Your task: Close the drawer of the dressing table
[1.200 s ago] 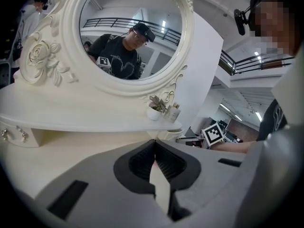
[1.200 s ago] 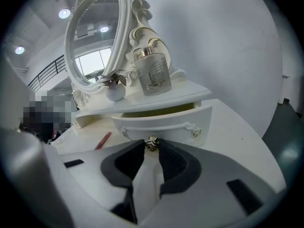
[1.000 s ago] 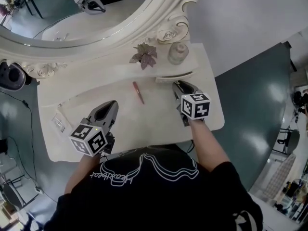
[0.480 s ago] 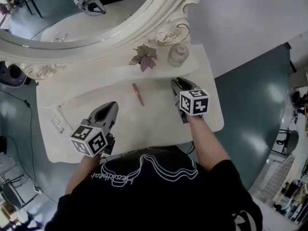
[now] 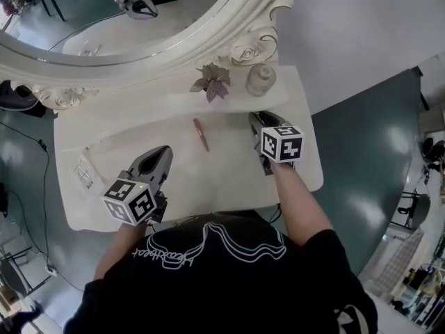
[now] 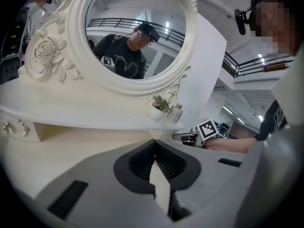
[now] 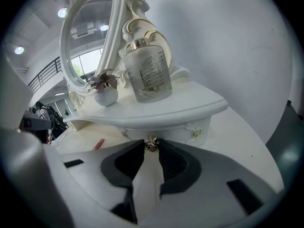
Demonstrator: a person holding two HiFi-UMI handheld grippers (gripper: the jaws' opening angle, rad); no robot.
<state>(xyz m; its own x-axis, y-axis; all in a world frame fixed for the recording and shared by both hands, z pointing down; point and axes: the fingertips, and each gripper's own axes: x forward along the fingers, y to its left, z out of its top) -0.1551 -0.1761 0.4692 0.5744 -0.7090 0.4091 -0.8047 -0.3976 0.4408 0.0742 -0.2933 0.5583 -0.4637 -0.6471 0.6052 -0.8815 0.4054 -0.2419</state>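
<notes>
Your right gripper point(image 5: 259, 119) clamps the small gold knob point(image 7: 152, 143) of the drawer point(image 7: 164, 122), which sits under the raised shelf point(image 7: 156, 109) at the dressing table's point(image 5: 229, 179) back right corner, so you can push it home. Your left gripper point(image 6: 154, 144), jaws together and empty, waits near the front left edge.

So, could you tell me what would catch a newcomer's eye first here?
The ornate oval mirror dominates the back of the dressing table. On the shelf beside it stand a glass bottle and a small plant; just below, the right gripper pinches the gold drawer knob.
</notes>
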